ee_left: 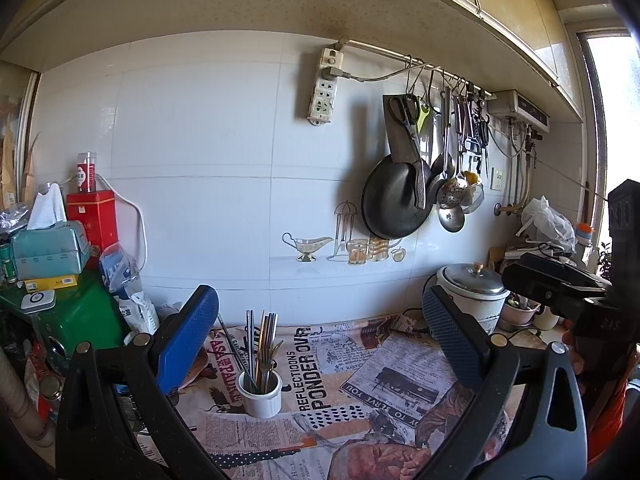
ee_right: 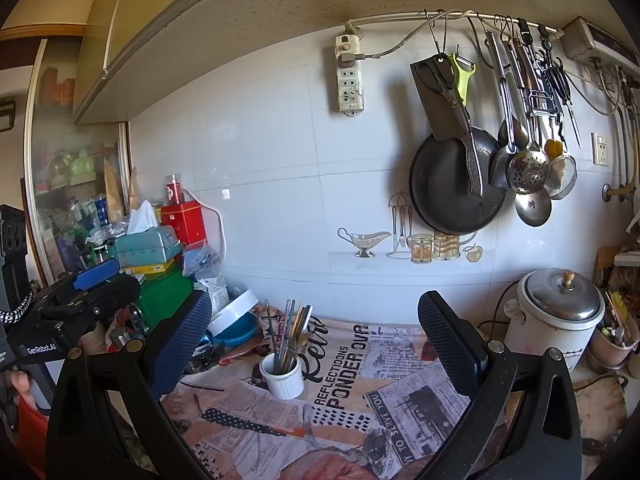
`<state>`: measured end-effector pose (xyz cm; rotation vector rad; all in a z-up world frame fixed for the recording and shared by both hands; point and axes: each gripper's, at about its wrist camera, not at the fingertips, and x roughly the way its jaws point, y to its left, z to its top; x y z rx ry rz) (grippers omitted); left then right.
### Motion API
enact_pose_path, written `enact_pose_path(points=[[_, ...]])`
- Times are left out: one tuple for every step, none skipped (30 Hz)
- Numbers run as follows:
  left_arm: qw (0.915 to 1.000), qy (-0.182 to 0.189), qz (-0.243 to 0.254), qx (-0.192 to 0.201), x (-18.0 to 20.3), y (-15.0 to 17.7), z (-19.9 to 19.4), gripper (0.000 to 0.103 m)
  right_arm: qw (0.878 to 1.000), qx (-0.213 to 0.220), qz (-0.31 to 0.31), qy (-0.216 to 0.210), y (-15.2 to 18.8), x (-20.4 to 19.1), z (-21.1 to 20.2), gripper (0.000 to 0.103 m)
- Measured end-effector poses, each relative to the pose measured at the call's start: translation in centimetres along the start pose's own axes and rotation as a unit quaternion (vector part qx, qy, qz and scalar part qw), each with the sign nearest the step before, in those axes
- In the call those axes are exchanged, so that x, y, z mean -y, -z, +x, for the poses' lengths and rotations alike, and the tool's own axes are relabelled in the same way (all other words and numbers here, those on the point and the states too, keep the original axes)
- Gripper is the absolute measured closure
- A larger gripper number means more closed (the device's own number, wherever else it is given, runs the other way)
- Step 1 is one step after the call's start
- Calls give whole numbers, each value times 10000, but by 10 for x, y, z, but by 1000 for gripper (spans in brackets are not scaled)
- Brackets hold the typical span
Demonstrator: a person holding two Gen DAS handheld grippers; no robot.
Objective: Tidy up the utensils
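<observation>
The newspaper-print cloth point(ee_left: 344, 364) is spread under both grippers, and no loose utensil can be seen on it. The left gripper point(ee_left: 320, 332) and the right gripper point(ee_right: 316, 338) are held with fingers wide apart and nothing between them. Ahead of both, slightly to the left, the white cup point(ee_left: 259, 394) is found, and the utensils point(ee_left: 262, 350) are already standing inside it. The task is judged nearly finished.

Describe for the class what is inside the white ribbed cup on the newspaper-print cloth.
The white ribbed cup holds a bundle of chopsticks, metal and some wood-coloured, standing upright and leaning on its rim. Their lower ends and the cup's bottom are hidden by its wall.
</observation>
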<state>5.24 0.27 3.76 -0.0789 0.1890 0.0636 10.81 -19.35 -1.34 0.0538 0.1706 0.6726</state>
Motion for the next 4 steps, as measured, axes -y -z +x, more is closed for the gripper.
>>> enact_pose_path(points=[[10000,2,-3,3,0,0,0,1,10000,6,5,3,0,0,0,0],[10000,6,1,-7,0,0,1,1,10000,8,10,8,0,1,0,0],[10000,10,9,-26,0,1,3,1,10000,6,17,13,0,1,1,0],[10000,7,11,-40,-1,1,4,1,10000,2,22,12,1,2,1,0]])
